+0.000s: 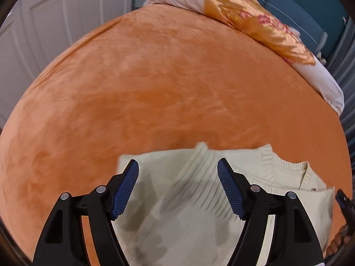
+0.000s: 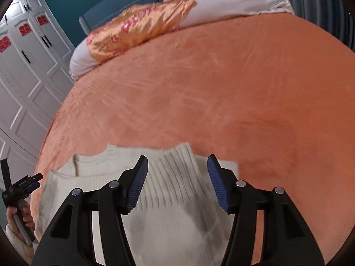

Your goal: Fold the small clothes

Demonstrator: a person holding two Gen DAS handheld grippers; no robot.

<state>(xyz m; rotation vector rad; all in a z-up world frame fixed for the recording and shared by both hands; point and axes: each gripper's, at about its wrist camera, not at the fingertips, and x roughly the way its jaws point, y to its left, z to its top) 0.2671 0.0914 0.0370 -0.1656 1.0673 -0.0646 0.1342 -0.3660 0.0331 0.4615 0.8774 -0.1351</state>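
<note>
A cream knit sweater (image 1: 195, 201) lies on the orange bedspread (image 1: 155, 84) at the near edge, with a ribbed cuff folded over its body. My left gripper (image 1: 177, 168) is open just above the sweater, its blue pads either side of the ribbed part. In the right wrist view the same sweater (image 2: 173, 204) lies below my right gripper (image 2: 177, 164), which is open over the ribbed cuff (image 2: 173, 177). The sweater's neckline (image 2: 88, 166) shows to the left. The other gripper (image 2: 24, 186) is held in a hand at the far left.
A white pillow or duvet roll with an orange flowered satin cover (image 1: 255, 20) lies across the far end of the bed. White wardrobe doors (image 2: 24, 71) stand at the left. A teal headboard (image 2: 124, 2) is behind the bed.
</note>
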